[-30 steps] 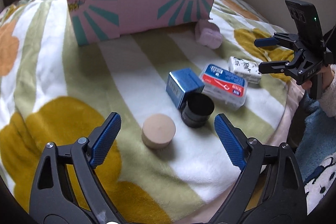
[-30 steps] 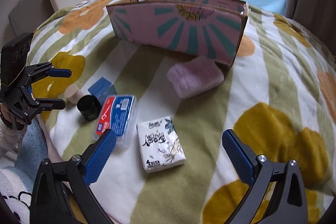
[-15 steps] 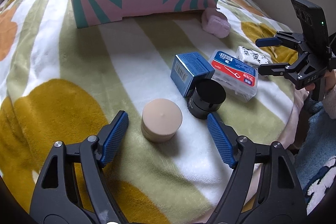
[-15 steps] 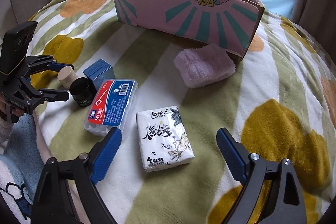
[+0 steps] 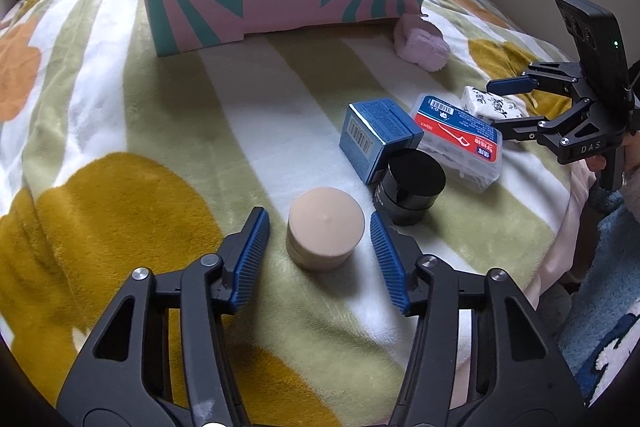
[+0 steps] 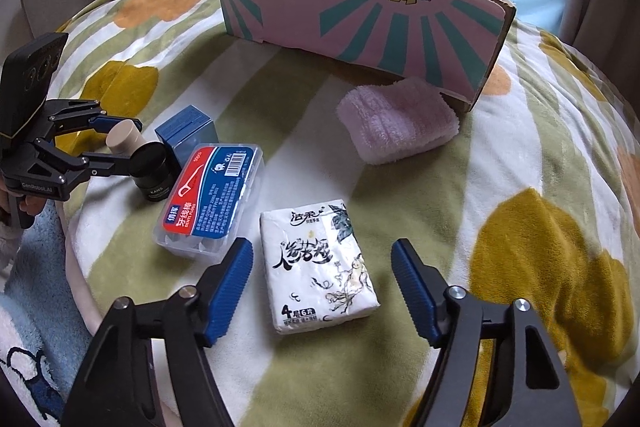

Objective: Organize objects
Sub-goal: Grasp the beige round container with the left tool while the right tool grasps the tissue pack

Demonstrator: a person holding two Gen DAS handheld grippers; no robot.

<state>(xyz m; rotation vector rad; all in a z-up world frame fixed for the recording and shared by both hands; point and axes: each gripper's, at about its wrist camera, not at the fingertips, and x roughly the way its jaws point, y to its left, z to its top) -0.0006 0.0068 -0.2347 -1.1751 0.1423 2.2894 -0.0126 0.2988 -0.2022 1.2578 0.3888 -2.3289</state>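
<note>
A beige round jar (image 5: 326, 233) stands on the flowered blanket between the fingers of my left gripper (image 5: 318, 227). Its jaws are closing, and a small gap still shows on each side of the jar. From the right wrist, the same gripper (image 6: 134, 143) straddles the jar (image 6: 124, 139). A white tissue pack (image 6: 316, 263) lies flat between the fingers of my right gripper (image 6: 322, 251). Those jaws are closing too, with both pads clear of the pack. In the left wrist view the right gripper (image 5: 494, 105) hangs over the pack (image 5: 480, 103).
A black jar (image 5: 412, 185), a blue carton (image 5: 378, 137) and a clear dental floss box (image 5: 460, 143) crowd just right of the beige jar. A folded pink towel (image 6: 400, 119) lies against the pink and teal cardboard box (image 6: 360, 15) at the back. The bed edge runs close on the near side.
Both grippers have narrowed their jaws a good deal. The left has closed in around the beige jar, the right around the tissue pack; both things now look larger and nearer.
</note>
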